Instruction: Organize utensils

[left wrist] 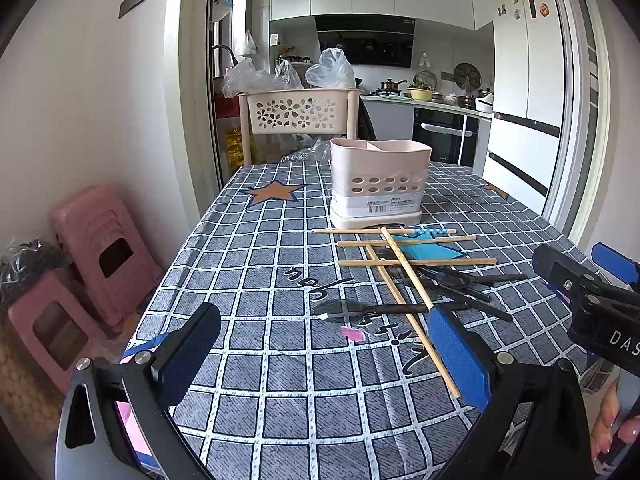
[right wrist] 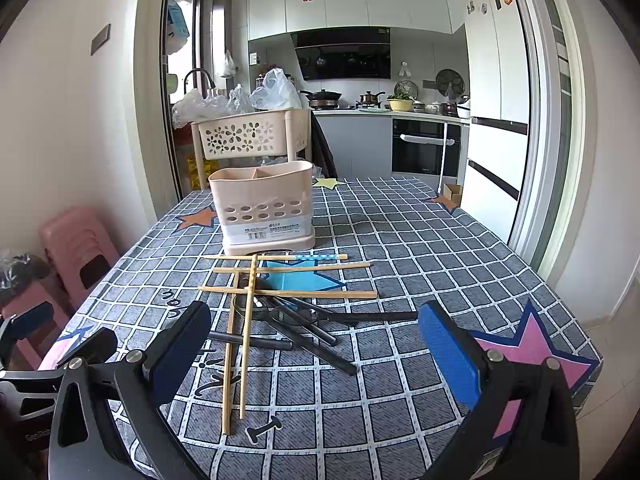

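A pink utensil holder (left wrist: 380, 182) with two compartments stands empty on the checked tablecloth (left wrist: 256, 264); it also shows in the right wrist view (right wrist: 266, 208). In front of it lie several wooden chopsticks (left wrist: 404, 264) (right wrist: 244, 336) crossed over several black spoons (left wrist: 372, 309) (right wrist: 304, 322). My left gripper (left wrist: 324, 350) is open and empty, hovering above the cloth just left of the pile. My right gripper (right wrist: 316, 354) is open and empty, above the near end of the pile; it also shows at the right edge of the left wrist view (left wrist: 592, 280).
A cream flower-pattern cart (left wrist: 298, 114) with plastic bags stands behind the table's far edge. Pink stools (left wrist: 100, 256) are stacked on the floor at the left. The kitchen counter and a fridge (left wrist: 524, 80) are beyond.
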Demonstrator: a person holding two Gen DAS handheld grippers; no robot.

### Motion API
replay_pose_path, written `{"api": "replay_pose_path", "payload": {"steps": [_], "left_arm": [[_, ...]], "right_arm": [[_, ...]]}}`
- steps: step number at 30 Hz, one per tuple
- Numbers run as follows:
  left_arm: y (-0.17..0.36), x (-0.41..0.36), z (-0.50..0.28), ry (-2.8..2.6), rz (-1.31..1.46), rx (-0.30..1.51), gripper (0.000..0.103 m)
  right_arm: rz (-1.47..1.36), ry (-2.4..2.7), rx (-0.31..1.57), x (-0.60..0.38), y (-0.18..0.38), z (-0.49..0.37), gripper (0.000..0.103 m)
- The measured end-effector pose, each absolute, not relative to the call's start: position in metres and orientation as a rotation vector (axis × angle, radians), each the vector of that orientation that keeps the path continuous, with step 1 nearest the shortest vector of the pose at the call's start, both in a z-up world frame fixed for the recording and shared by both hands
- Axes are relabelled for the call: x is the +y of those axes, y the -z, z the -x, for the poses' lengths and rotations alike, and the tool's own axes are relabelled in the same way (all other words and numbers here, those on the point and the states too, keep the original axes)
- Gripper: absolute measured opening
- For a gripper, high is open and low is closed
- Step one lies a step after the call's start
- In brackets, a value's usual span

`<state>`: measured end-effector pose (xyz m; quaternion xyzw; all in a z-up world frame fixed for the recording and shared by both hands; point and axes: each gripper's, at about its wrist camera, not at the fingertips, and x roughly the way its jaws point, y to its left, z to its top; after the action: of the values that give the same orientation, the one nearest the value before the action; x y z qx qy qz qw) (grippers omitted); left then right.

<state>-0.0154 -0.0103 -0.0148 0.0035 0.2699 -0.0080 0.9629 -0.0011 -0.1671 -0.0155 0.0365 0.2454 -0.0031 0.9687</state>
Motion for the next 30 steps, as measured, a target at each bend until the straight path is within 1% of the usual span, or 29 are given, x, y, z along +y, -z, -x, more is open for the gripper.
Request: {"api": "replay_pose_path", "payload": {"steps": [30], "left_arm": [[0.0157, -0.0107, 0.0152, 0.017, -0.006, 0.553, 0.103]], "right_arm": [[-0.075, -0.002, 0.504, -0.1634, 0.0155, 0.0010, 0.103]]}}
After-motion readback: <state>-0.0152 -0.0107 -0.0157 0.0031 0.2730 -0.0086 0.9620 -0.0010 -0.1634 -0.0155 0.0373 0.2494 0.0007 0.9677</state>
